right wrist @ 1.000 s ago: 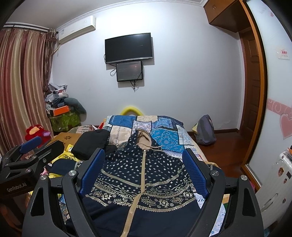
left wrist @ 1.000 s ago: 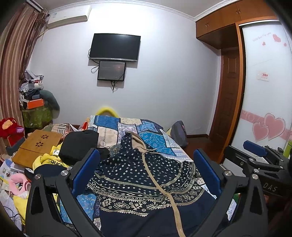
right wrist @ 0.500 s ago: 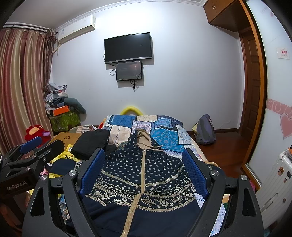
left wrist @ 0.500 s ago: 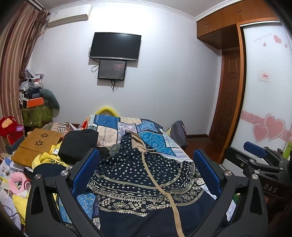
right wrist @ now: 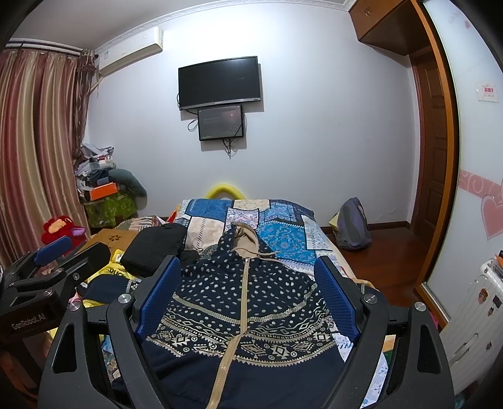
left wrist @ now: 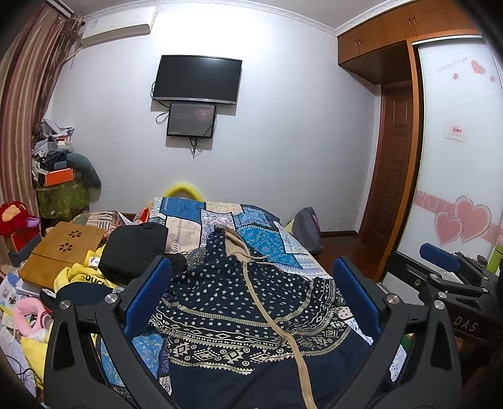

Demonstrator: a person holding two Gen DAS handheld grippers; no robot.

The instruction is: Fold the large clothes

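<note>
Left gripper (left wrist: 251, 295) and right gripper (right wrist: 248, 292), both held level above the near end of the bed (right wrist: 284, 239), jaws spread wide and grasping nothing. The hooded jacket (right wrist: 245, 302), navy with tan zipper, lies front-up and spread flat on the patchwork bedspread, hood toward the far wall. A black folded garment (right wrist: 155, 248) rests beside its left shoulder.

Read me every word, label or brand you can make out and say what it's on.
"GenRobot.AI": side of the left hand-held gripper.
"DAS": body of the right hand-held gripper; the rest is cut off.
"DUCK", partly hidden: yellow garment.
Red wall sign, wardrobe door script, air conditioner label: too small to read.
</note>
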